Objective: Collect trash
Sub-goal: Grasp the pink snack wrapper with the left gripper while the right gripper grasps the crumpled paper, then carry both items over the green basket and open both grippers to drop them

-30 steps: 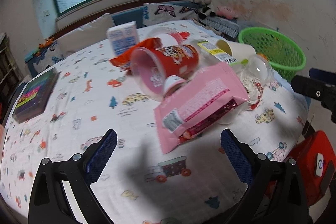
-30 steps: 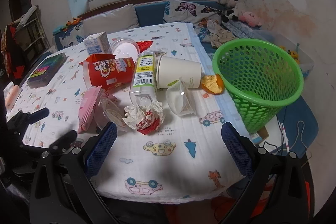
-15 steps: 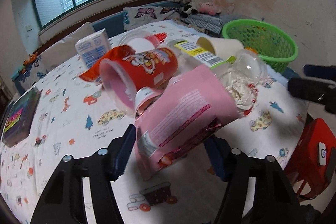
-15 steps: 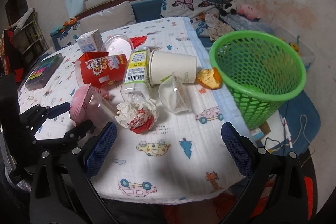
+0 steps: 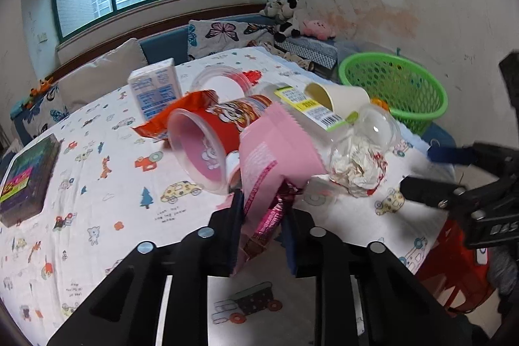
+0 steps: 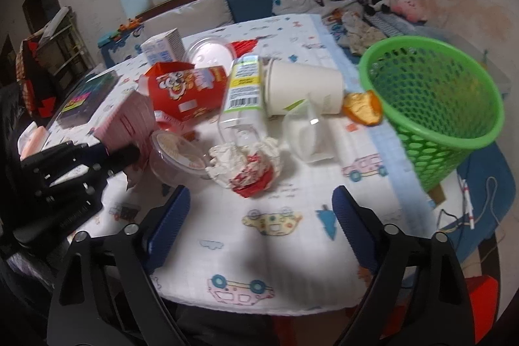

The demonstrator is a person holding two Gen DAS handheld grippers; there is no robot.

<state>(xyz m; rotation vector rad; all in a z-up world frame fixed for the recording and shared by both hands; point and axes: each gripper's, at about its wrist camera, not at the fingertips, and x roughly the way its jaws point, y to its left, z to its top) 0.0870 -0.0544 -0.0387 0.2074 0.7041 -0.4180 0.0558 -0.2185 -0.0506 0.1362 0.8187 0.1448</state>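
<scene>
Both jaws had just been narrowing — left gripper (image 5: 262, 216) pinched the pink wrapper (image 5: 275, 151), right gripper (image 6: 259, 216) gaped empty — binning next.

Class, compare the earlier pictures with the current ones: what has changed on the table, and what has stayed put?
The left gripper has just closed onto the pink packet, lifting its near end off the cloth. The right gripper, jaws just narrowing with nothing between them, has dropped toward the crumpled wrapper. The red cup, paper cup and green basket have not moved.
</scene>
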